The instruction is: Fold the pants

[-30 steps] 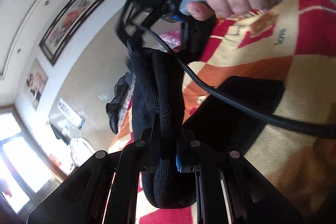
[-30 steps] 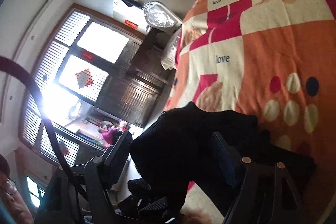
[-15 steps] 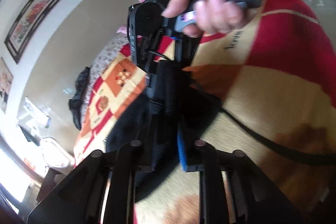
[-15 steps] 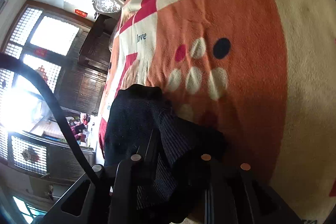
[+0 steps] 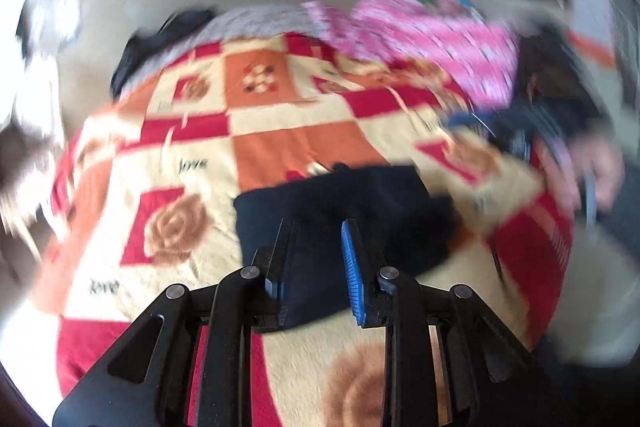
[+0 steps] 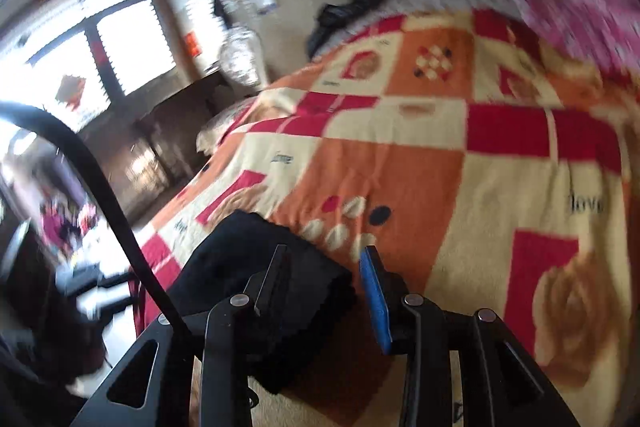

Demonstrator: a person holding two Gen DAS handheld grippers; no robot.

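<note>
Lying folded (apparently), pants on blanket.

Checked red-orange-cream blanket with roses, pink patterned bedding behind, bright window — blurred, black cable

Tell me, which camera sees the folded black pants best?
The left wrist view: the whole bundle of black pants lies on the patchwork blanket, behind the open left gripper. The right wrist view shows only one end of the pants, partly behind the right gripper, whose jaws are opening.
</note>
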